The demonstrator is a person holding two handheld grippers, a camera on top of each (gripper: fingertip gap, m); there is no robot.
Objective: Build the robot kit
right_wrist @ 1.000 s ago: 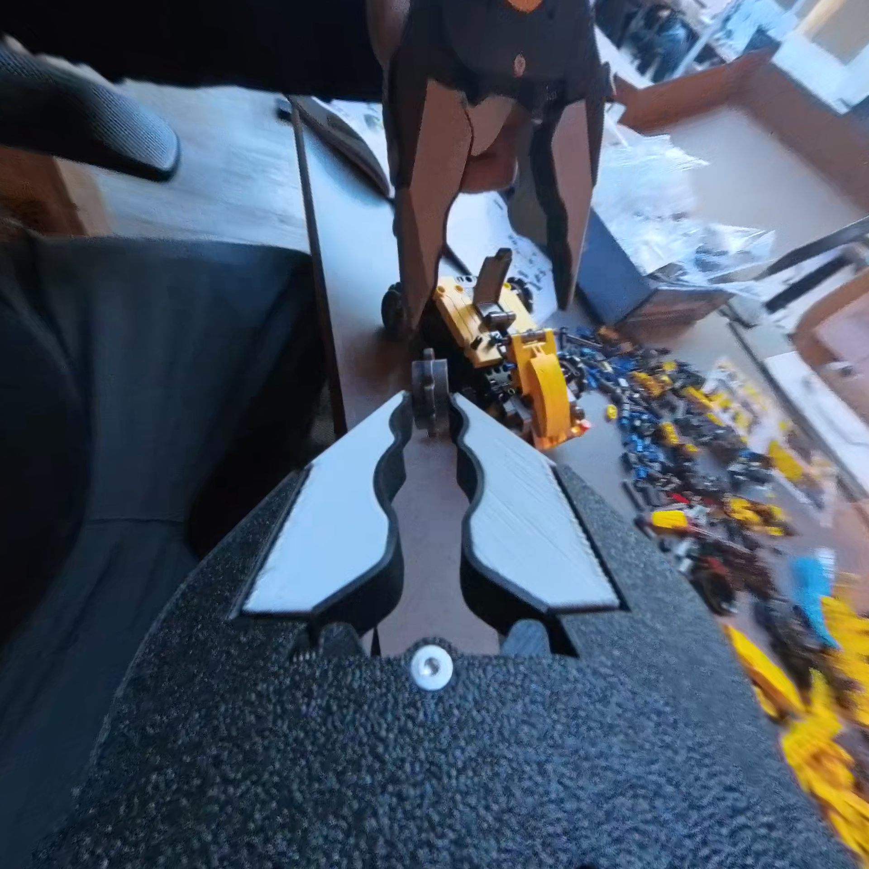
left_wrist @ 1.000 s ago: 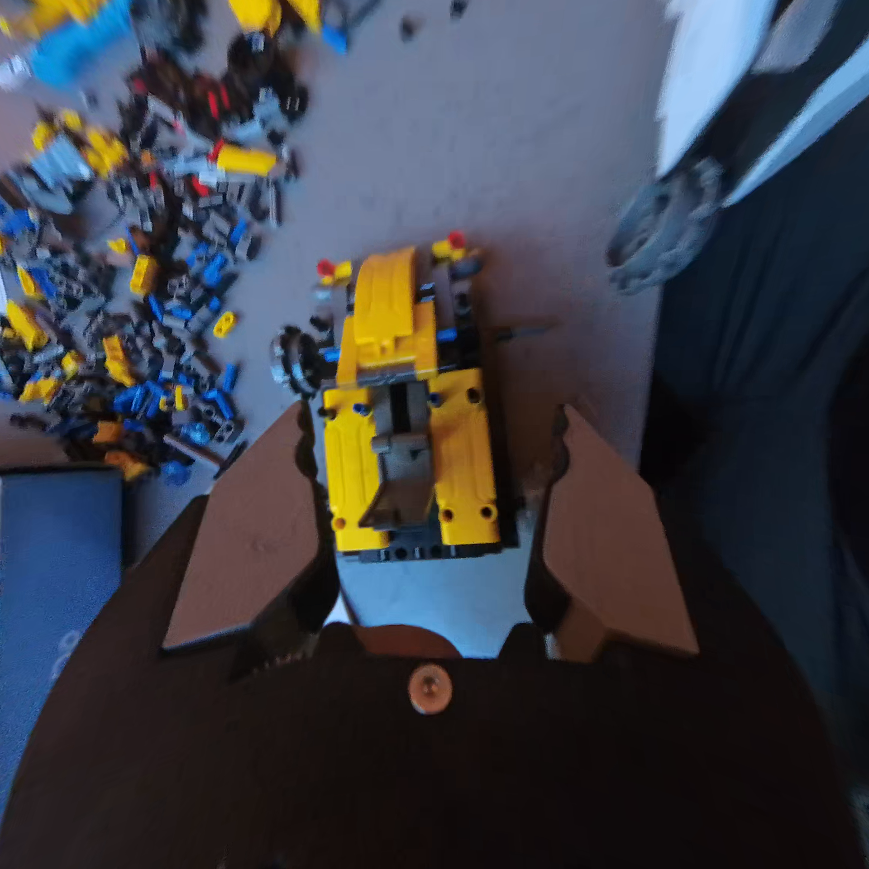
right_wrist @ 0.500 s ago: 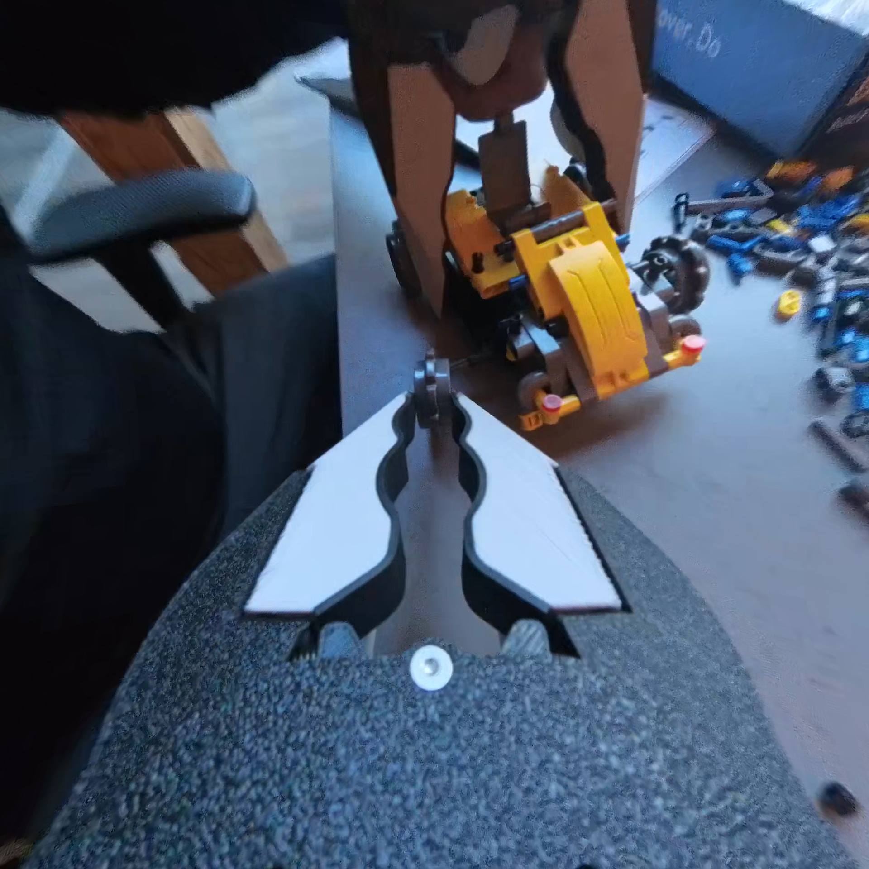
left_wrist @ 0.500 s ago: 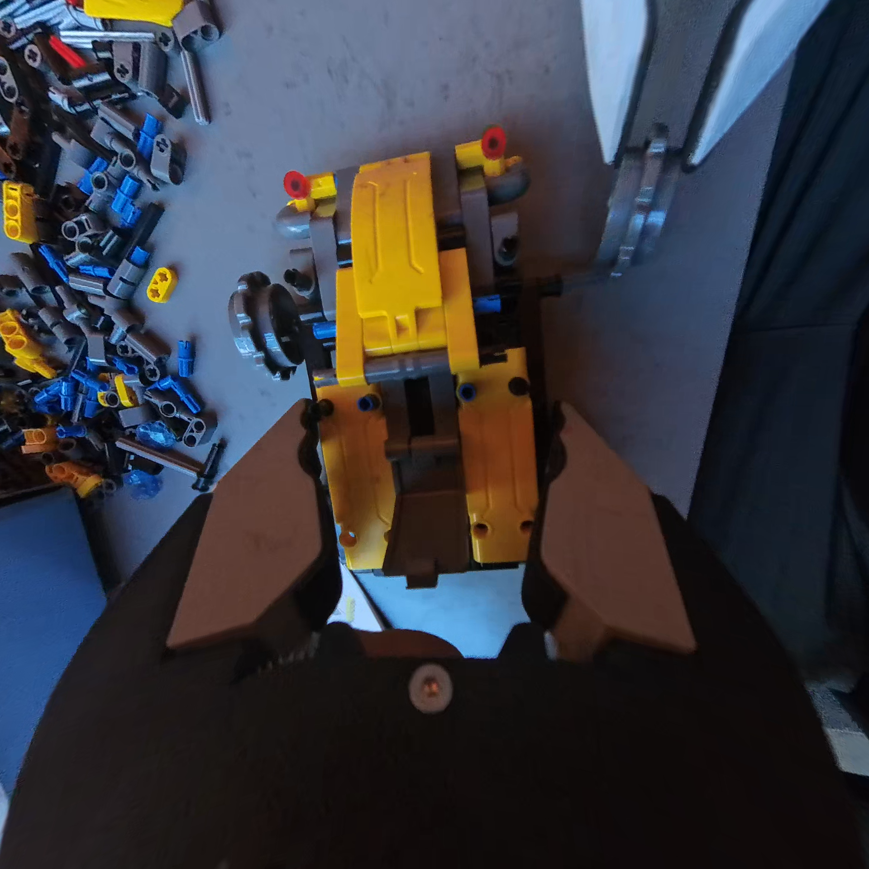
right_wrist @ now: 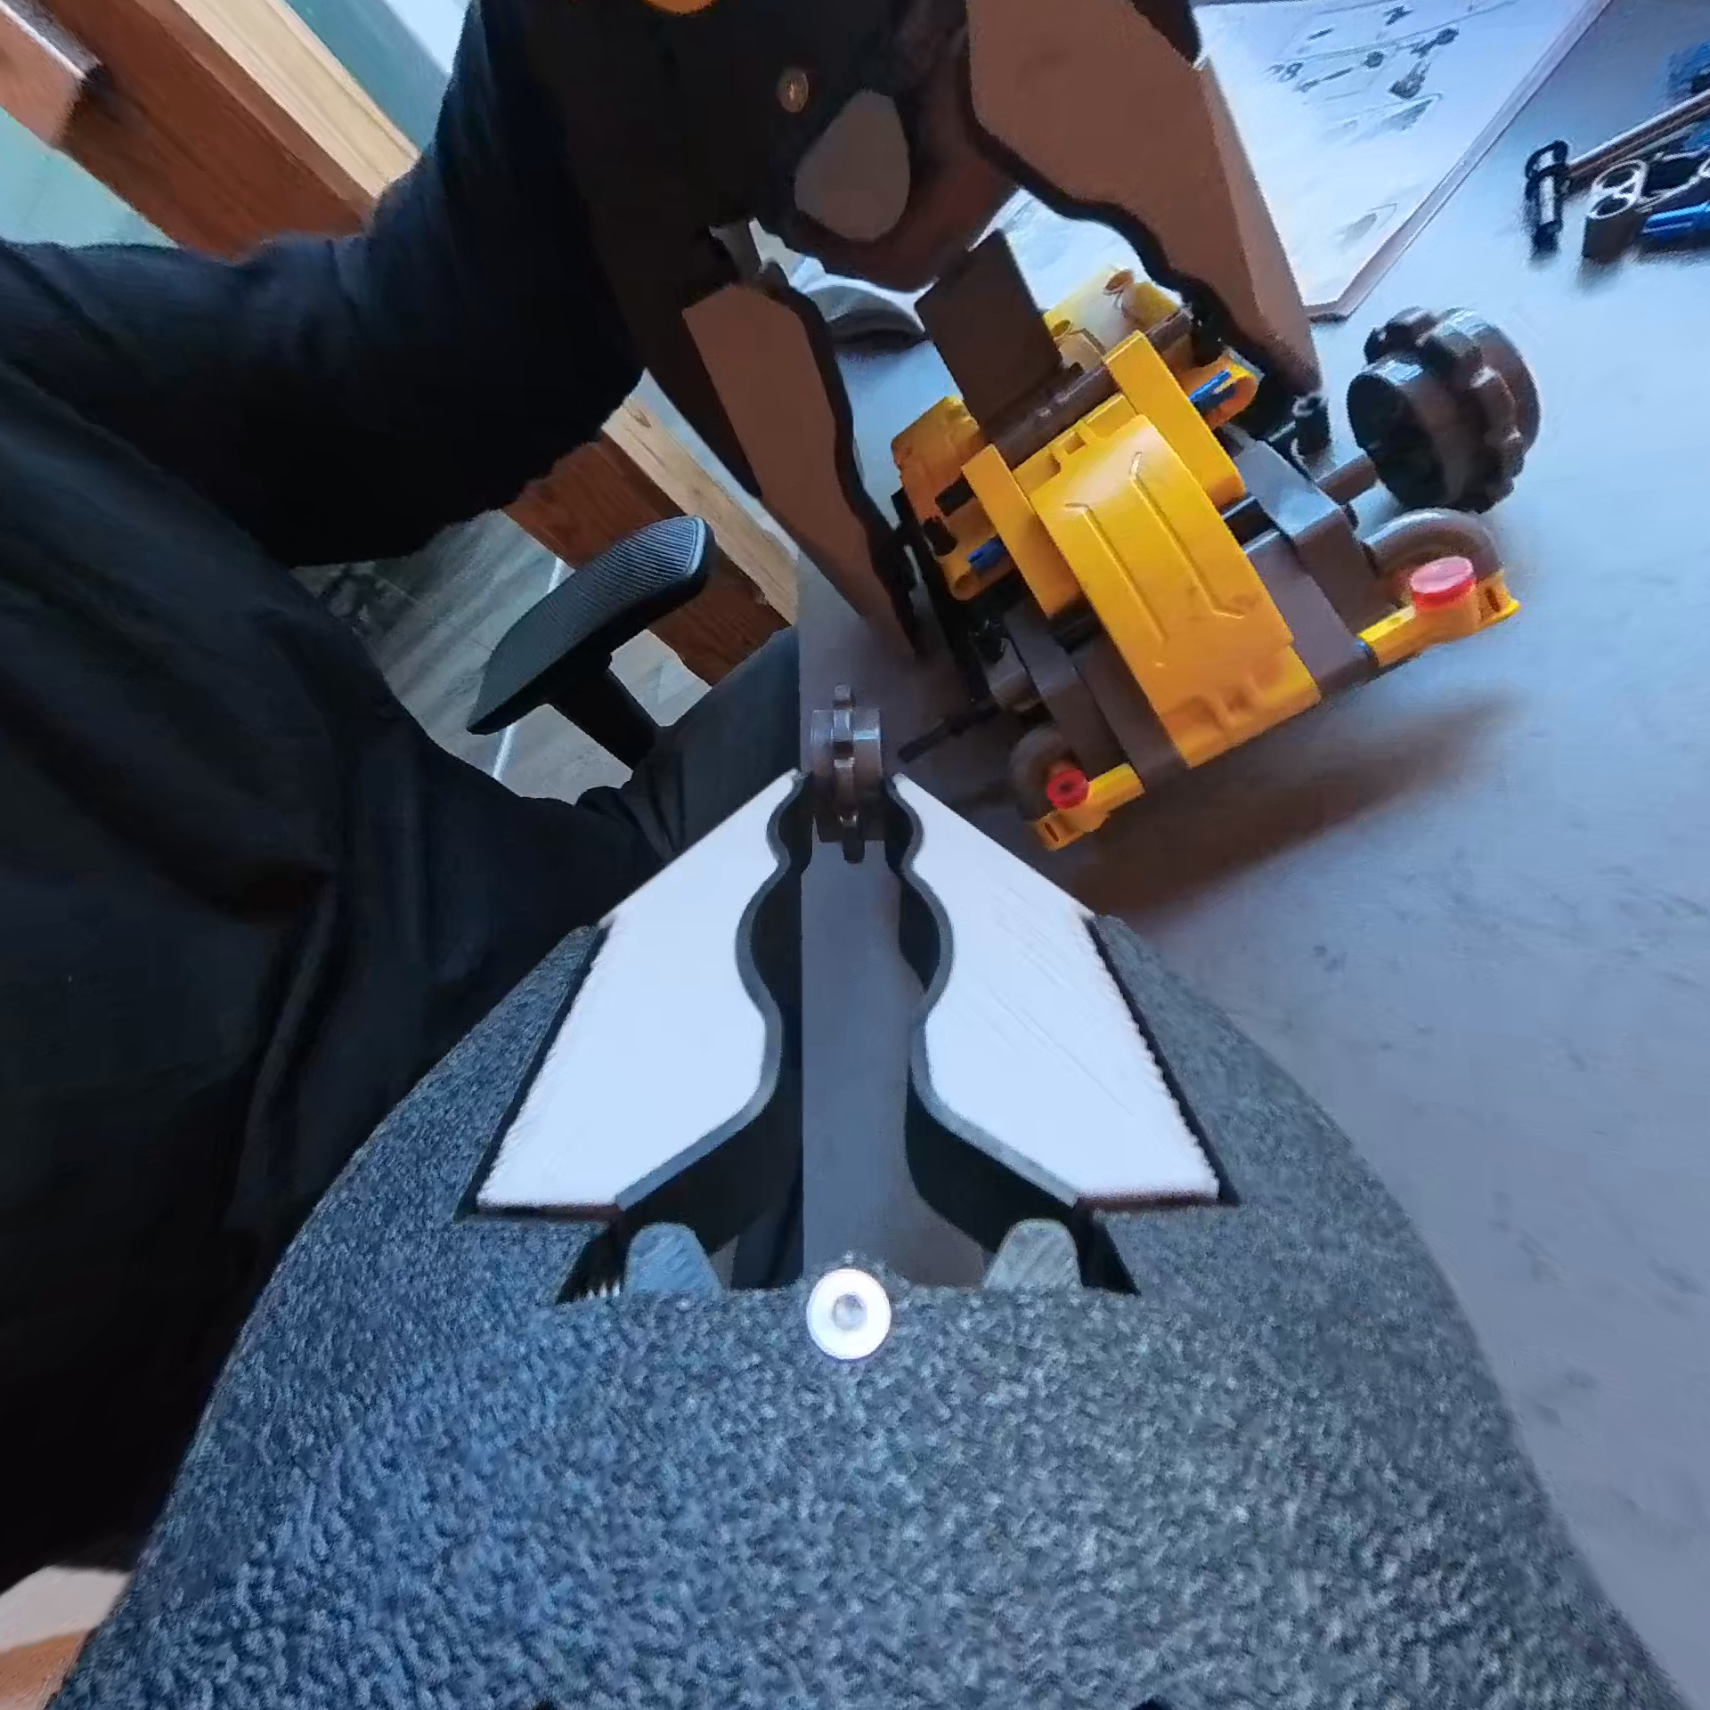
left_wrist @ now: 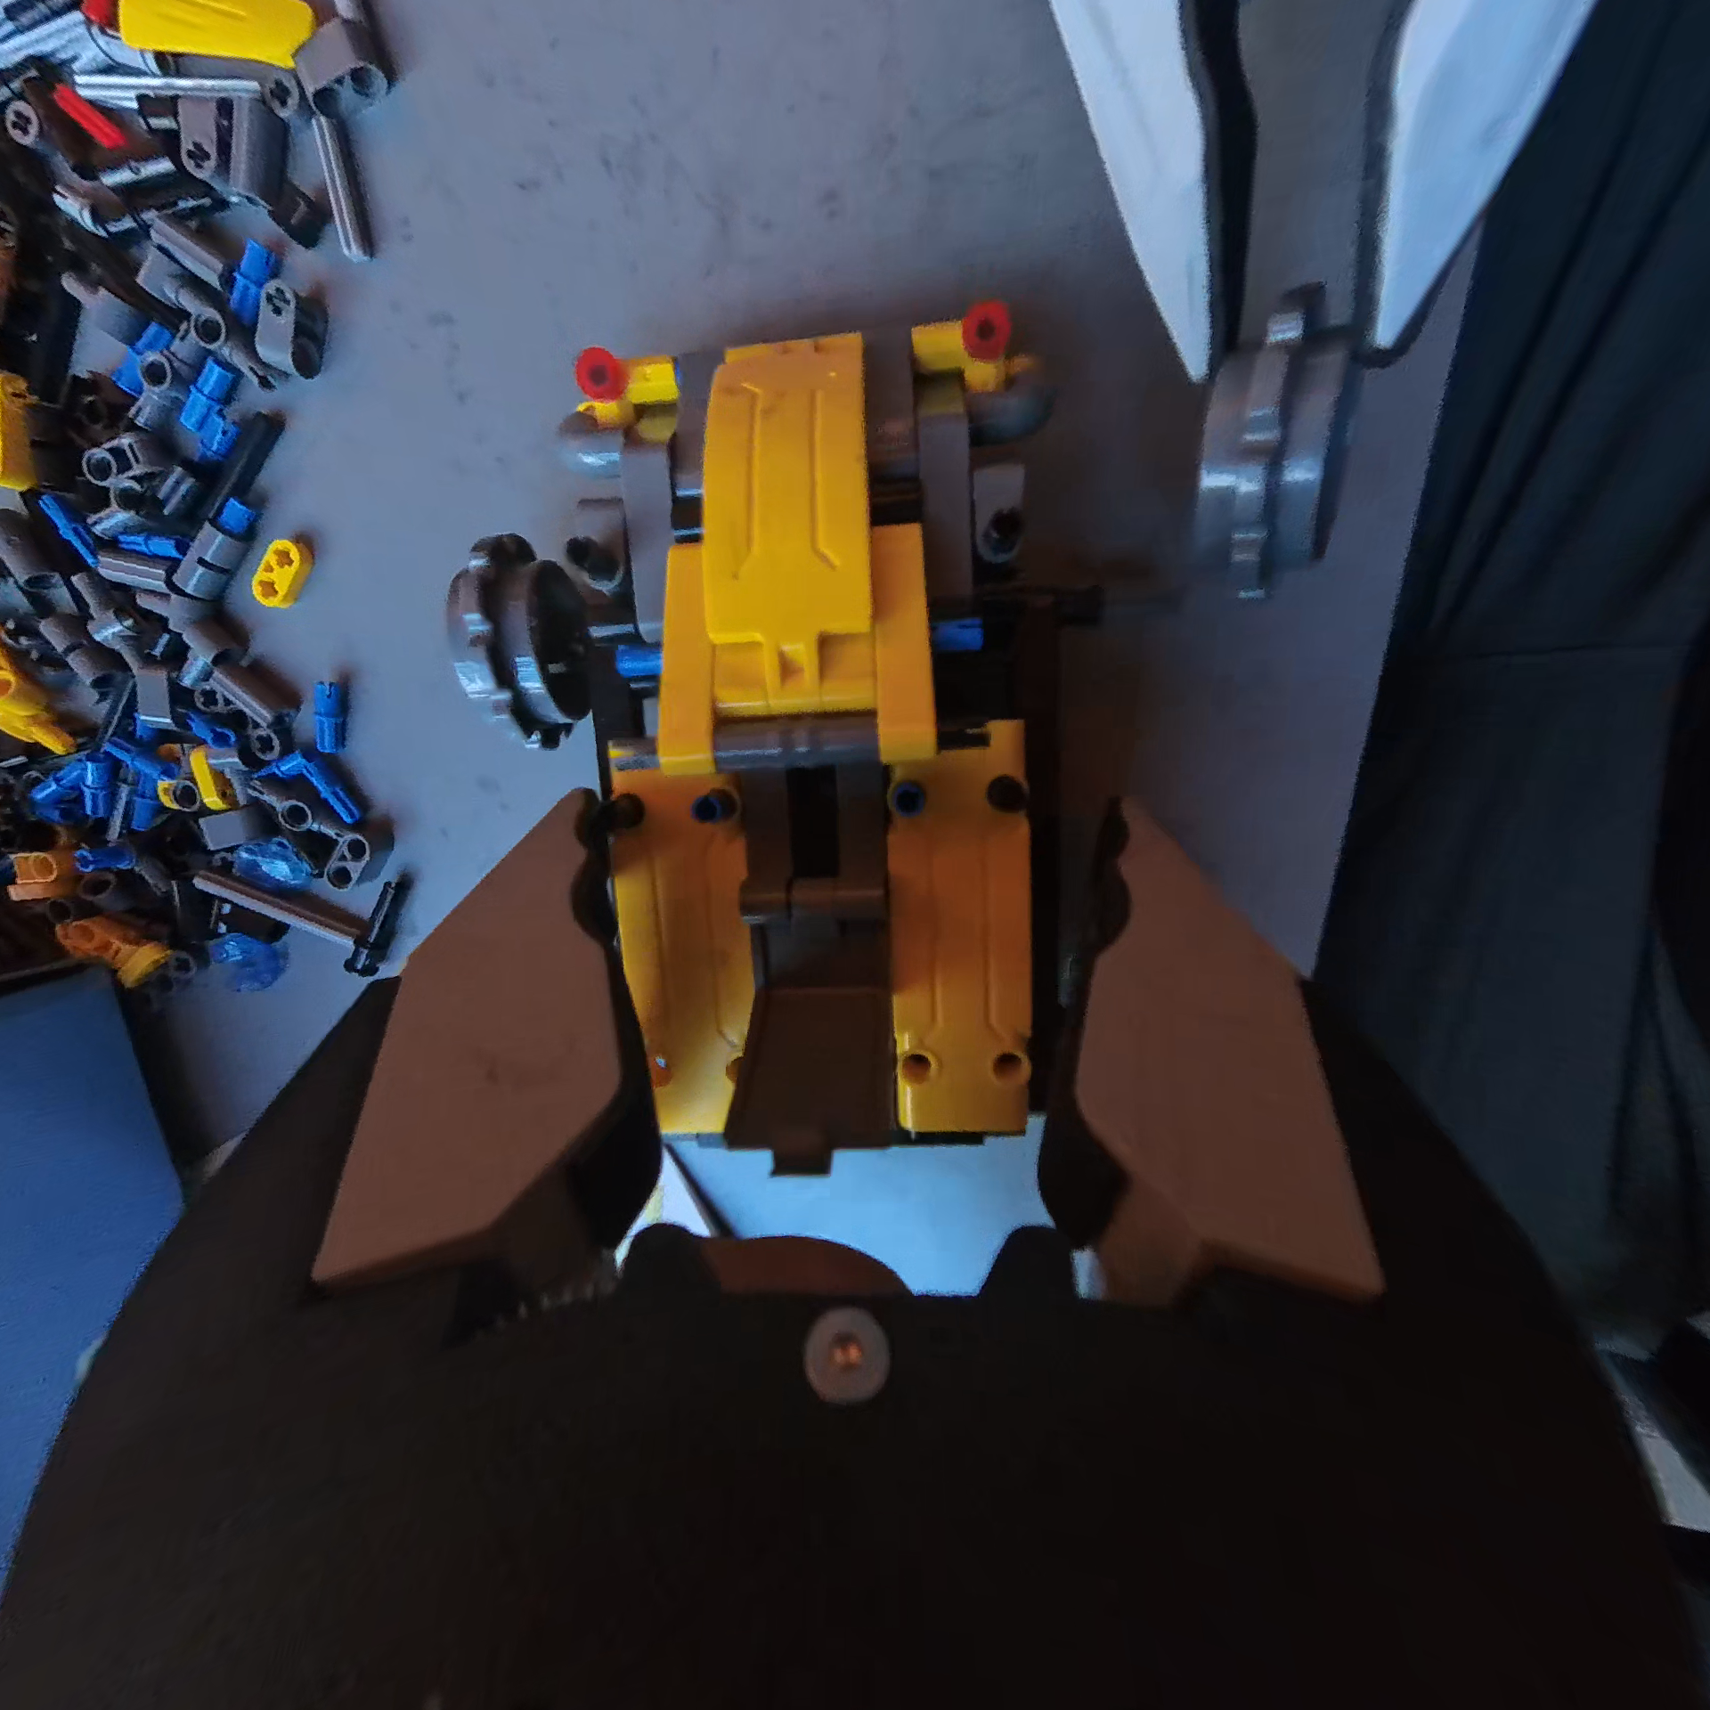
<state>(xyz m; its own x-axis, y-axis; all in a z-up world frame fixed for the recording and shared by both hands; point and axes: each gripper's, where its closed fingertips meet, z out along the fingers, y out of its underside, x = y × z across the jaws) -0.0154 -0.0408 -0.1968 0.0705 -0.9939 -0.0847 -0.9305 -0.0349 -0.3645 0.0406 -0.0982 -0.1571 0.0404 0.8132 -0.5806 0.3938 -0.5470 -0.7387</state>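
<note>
A yellow brick-built vehicle [left_wrist: 796, 555] stands on the grey table [left_wrist: 648, 185]. My left gripper [left_wrist: 851, 824] has its brown fingers [right_wrist: 786, 416] against both sides of the vehicle's rear and holds it. One grey wheel [left_wrist: 518, 638] sits on the vehicle's left axle. A bare black axle [left_wrist: 1083, 597] sticks out on its right. My right gripper [right_wrist: 844, 796] is shut on a second grey wheel [right_wrist: 844, 768]. It holds this wheel just off the vehicle's right front side. The wheel also shows in the left wrist view [left_wrist: 1263, 481].
Several loose blue, grey and yellow pieces [left_wrist: 185, 648] lie at the table's left. A blue box [left_wrist: 74, 1157] is beside them, and a printed sheet [right_wrist: 1369, 120] lies behind the vehicle. The table edge, a chair armrest [right_wrist: 601, 592] and a person's dark clothing [right_wrist: 185, 833] are on the right.
My left gripper has come down around the vehicle's rear. My right gripper, with the grey wheel, has moved in close beside the vehicle's right side.
</note>
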